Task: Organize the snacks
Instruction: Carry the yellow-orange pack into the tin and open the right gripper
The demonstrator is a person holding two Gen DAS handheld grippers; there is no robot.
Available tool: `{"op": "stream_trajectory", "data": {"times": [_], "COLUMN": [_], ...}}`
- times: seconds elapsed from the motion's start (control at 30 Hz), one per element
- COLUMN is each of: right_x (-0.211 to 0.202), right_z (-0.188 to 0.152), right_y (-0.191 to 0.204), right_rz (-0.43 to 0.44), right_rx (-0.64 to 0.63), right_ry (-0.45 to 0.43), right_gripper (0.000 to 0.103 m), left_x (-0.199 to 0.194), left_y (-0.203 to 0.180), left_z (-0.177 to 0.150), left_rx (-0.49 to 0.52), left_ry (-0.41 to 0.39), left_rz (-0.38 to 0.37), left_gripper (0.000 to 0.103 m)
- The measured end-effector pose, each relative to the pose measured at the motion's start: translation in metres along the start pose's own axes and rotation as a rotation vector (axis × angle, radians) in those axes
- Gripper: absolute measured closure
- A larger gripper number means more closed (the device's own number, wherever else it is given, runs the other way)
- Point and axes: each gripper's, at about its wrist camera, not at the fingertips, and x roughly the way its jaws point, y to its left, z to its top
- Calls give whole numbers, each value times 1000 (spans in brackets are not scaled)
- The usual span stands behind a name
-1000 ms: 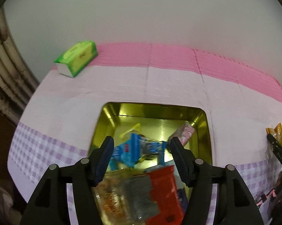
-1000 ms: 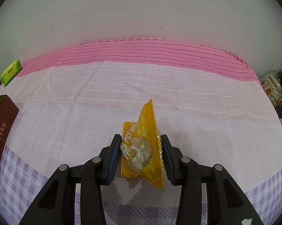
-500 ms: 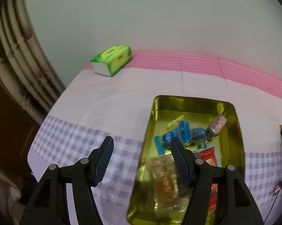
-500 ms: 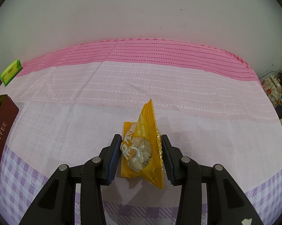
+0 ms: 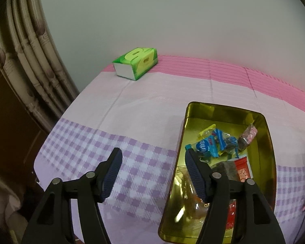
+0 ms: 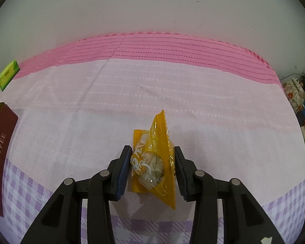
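Note:
A gold tin (image 5: 225, 109) sits on the cloth-covered table and holds several wrapped snacks: blue packets (image 5: 209, 144), a pink and brown sweet (image 5: 248, 135), a red packet (image 5: 242, 170). My left gripper (image 5: 152, 166) is open and empty above the tin's left rim. My right gripper (image 6: 152, 162) is shut on an orange snack packet (image 6: 156, 158) and holds it just above the cloth. The tin's maroon "TOFFEE" lid (image 6: 0, 158) shows at the left edge of the right wrist view.
A green tissue box (image 5: 136, 63) stands at the table's far left corner; it also shows in the right wrist view (image 6: 7, 75). A curtain (image 5: 20, 61) hangs left of the table. Cluttered items (image 6: 300, 105) lie past the right edge.
My left gripper has pulled back and swung left, from over the snacks in the tin to its left rim. The right gripper and its orange packet have not moved.

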Motion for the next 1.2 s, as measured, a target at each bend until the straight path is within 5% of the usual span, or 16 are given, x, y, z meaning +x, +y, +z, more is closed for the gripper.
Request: {"op": "stream_trajectory", "data": {"times": [0.63,1.2], "right_x": [-27,-85], "right_z": [-6,4], "right_y": [24,171], "right_rz": [-26,264], "right_rx": [6,-163], "right_ry": [-26,-88], "right_gripper": [70,70], "left_x": [8,6], "left_y": [8,11], "left_z": [-2,-6], "left_rx": [-38,-53], "left_ry": [51,75], "left_rz": [-46,-58], "left_gripper": [30,30]}}
